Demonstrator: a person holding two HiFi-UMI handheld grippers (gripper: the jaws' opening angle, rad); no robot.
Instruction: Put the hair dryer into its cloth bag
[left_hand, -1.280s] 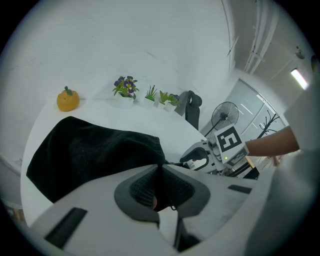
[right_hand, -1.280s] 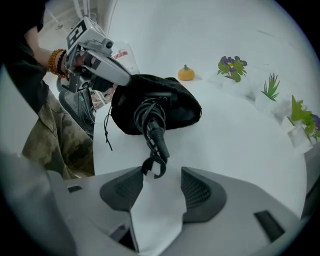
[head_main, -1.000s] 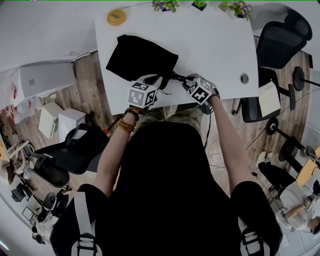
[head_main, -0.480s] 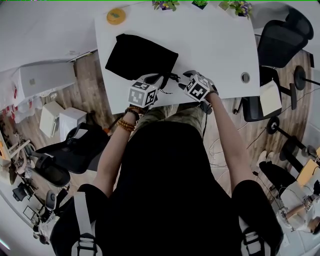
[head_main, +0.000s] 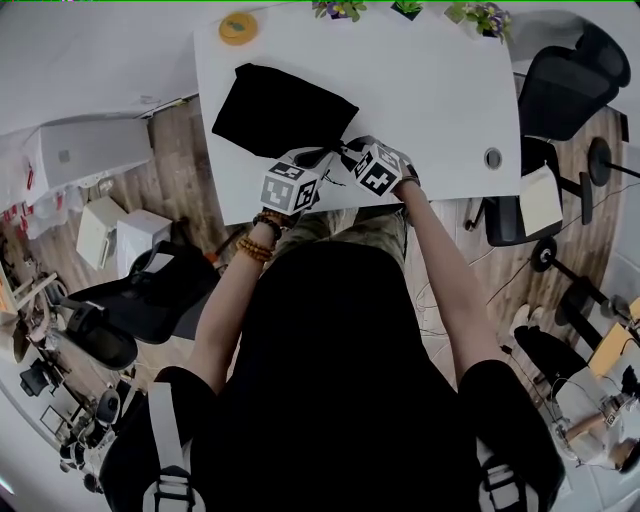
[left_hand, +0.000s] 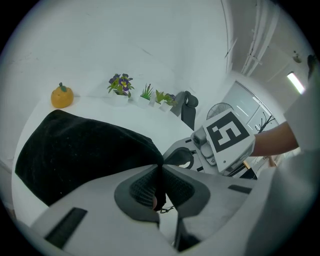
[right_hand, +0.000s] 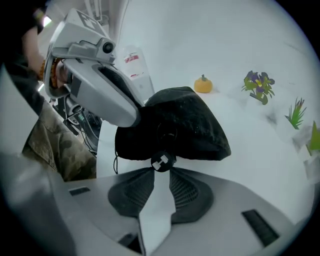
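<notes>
The black cloth bag (head_main: 280, 110) lies bulging on the white table (head_main: 430, 90); the hair dryer itself is not visible. My left gripper (head_main: 318, 160) is at the bag's near corner, shut on a fold of the black fabric (left_hand: 159, 185) at the bag's (left_hand: 80, 155) mouth. My right gripper (head_main: 347, 152) is just to its right. Its jaws are closing, with the round black cord stopper (right_hand: 161, 161) of the bag (right_hand: 185, 125) caught between their tips. A thin drawstring (right_hand: 116, 162) hangs off the table edge.
An orange pumpkin ornament (head_main: 237, 27) and small potted plants (head_main: 335, 9) stand along the table's far edge. A cable hole (head_main: 492, 157) is at the right of the table. A black office chair (head_main: 565, 80) stands to the table's right, another chair (head_main: 150, 300) at the near left.
My right gripper has moved left, up to the bag's mouth next to the left gripper. The left gripper and the bag have stayed put.
</notes>
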